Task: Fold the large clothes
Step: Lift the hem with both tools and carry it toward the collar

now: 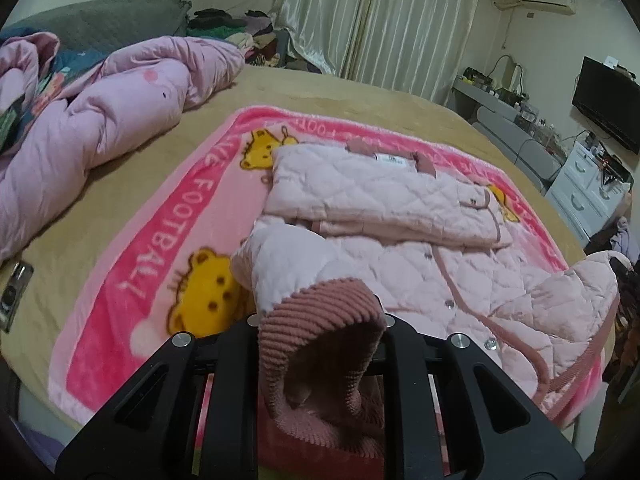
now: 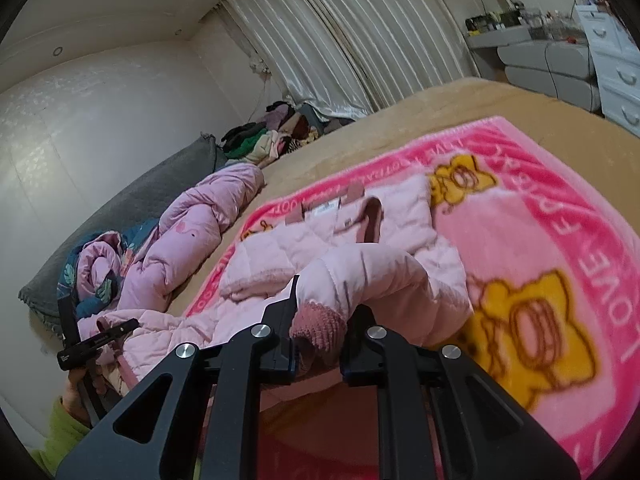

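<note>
A pale pink quilted jacket (image 1: pixel 400 216) lies partly folded on a pink bear-print blanket (image 1: pixel 160 248) on the bed. My left gripper (image 1: pixel 320 344) is shut on the ribbed dusty-pink cuff (image 1: pixel 320 320) of one sleeve and holds it lifted over the jacket's near side. My right gripper (image 2: pixel 320 320) is shut on the other sleeve's ribbed cuff (image 2: pixel 318 322), with that sleeve (image 2: pixel 372 276) arched up over the jacket (image 2: pixel 320 240). The left gripper also shows in the right wrist view (image 2: pixel 96 340), at the jacket's left edge.
A crumpled pink duvet (image 1: pixel 100 120) lies at the bed's left on a tan sheet (image 1: pixel 360 96). A grey headboard cushion (image 2: pixel 120 208), a clothes pile (image 2: pixel 276 132), curtains, a TV (image 1: pixel 608 100) and white drawers (image 1: pixel 588 192) stand beyond the bed.
</note>
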### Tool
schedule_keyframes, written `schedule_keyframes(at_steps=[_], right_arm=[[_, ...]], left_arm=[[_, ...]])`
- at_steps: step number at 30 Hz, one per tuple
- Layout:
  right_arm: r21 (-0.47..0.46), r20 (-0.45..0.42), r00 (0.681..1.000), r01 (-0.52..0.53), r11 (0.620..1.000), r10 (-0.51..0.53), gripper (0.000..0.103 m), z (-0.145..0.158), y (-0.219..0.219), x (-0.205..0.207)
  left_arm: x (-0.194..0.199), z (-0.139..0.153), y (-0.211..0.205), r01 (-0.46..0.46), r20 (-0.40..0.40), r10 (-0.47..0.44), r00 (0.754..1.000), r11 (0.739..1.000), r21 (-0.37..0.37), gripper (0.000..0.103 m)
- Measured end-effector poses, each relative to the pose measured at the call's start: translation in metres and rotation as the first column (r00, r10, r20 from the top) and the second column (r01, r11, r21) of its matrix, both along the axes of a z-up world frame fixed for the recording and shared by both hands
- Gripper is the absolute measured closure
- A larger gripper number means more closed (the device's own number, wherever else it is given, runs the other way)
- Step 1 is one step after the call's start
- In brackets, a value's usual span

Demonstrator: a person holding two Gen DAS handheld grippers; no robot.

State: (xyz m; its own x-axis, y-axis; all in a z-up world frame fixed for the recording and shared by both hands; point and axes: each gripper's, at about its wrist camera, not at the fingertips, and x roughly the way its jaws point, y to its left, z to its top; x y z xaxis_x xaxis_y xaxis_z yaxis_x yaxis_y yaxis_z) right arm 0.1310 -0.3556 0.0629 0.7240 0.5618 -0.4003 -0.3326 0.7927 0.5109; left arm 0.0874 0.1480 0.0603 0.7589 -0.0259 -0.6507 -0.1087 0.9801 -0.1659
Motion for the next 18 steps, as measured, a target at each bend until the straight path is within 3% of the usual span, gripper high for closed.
schedule_keyframes(at_steps=[18], right_arm=[[0.048,0.069,0.994,0.082,0.995,-0.086,0.09,0.049,-0.001,0.084]], left_arm=[[0.076,0.055,0.02,-0.014,0.058,0.016,0.998,0.999,-0.03,0.092]])
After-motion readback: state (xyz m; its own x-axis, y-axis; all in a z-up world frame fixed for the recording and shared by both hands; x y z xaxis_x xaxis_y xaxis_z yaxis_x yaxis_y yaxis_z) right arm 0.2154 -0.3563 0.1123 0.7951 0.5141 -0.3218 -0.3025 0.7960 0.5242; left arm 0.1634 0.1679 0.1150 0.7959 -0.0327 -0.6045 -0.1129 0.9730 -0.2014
